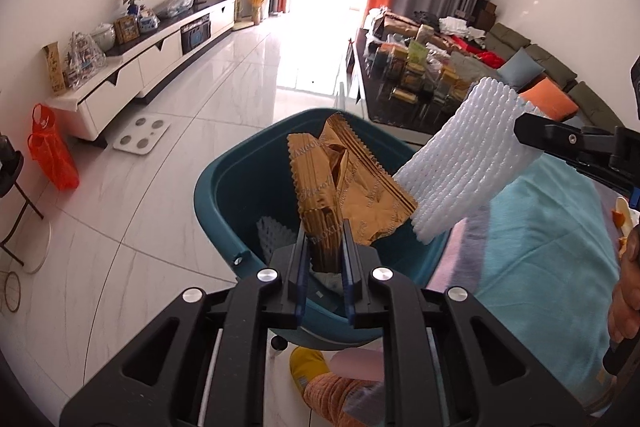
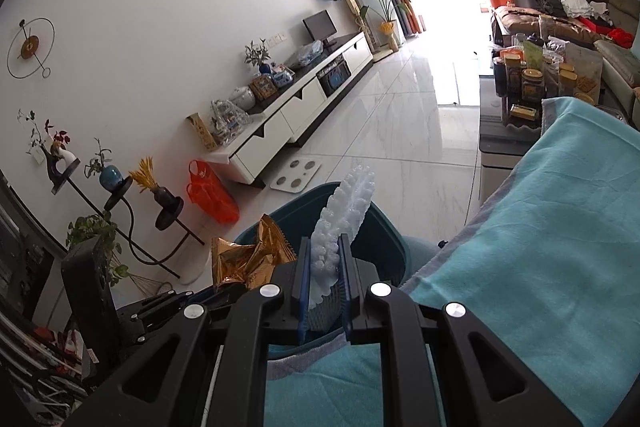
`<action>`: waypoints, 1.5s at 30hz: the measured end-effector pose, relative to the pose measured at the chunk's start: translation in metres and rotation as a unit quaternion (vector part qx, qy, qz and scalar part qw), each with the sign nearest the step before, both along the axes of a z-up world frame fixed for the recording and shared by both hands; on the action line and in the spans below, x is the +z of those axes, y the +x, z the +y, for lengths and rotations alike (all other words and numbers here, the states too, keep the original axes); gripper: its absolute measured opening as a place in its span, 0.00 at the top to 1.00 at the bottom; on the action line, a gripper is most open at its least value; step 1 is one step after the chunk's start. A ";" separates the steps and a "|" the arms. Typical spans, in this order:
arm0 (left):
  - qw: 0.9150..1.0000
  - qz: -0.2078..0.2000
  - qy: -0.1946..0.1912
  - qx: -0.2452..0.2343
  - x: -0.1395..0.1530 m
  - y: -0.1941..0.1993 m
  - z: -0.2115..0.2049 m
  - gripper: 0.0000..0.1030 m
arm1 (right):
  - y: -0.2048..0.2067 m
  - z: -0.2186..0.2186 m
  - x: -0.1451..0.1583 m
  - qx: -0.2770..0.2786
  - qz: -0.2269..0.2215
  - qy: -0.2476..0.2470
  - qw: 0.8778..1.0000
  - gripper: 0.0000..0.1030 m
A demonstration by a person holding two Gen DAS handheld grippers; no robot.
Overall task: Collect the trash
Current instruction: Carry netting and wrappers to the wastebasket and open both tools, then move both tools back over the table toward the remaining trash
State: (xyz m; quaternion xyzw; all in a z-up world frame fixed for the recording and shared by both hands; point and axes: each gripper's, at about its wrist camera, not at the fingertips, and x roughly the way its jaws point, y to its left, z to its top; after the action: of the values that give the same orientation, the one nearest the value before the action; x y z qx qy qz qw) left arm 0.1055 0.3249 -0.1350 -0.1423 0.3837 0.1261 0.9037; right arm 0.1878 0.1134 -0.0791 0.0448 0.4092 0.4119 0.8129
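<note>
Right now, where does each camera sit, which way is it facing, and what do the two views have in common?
Left wrist: on the left gripper, angled down over the teal bin; its jaws pinch a gold wrapper; the right gripper and a hand show at the right edge.
Right wrist: on the right gripper, aimed over the turquoise cloth at the bin; its jaws pinch white foam netting; the left gripper shows lower left.
Shared: bin, wrapper, netting, TV cabinet.

Snack wrapper (image 1: 352, 187) and foam fruit net (image 1: 464, 163) both hang over the trash bin (image 1: 224, 187), which sits on the floor left of the bench (image 1: 552, 227).
</note>
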 end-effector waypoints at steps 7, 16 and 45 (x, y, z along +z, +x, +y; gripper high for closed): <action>1.000 0.022 -0.011 0.002 -0.026 0.019 0.006 0.86 | 0.001 0.023 -0.017 0.015 0.017 -0.029 0.999 0.87; 0.999 0.031 -0.016 0.006 -0.040 0.036 0.005 0.74 | 0.001 0.032 -0.027 0.020 0.037 -0.048 0.998 0.80; 0.963 -0.137 -0.017 -0.232 0.064 -0.039 -0.177 0.38 | -0.094 -0.170 0.063 -0.073 -0.109 0.003 0.991 0.63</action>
State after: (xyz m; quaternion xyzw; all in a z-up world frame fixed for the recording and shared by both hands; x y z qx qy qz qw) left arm 0.0660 0.1479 -0.0707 -0.0804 0.2803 -0.1144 0.9497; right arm 0.0937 -0.0561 -0.0157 0.0318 0.3126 0.3547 0.8806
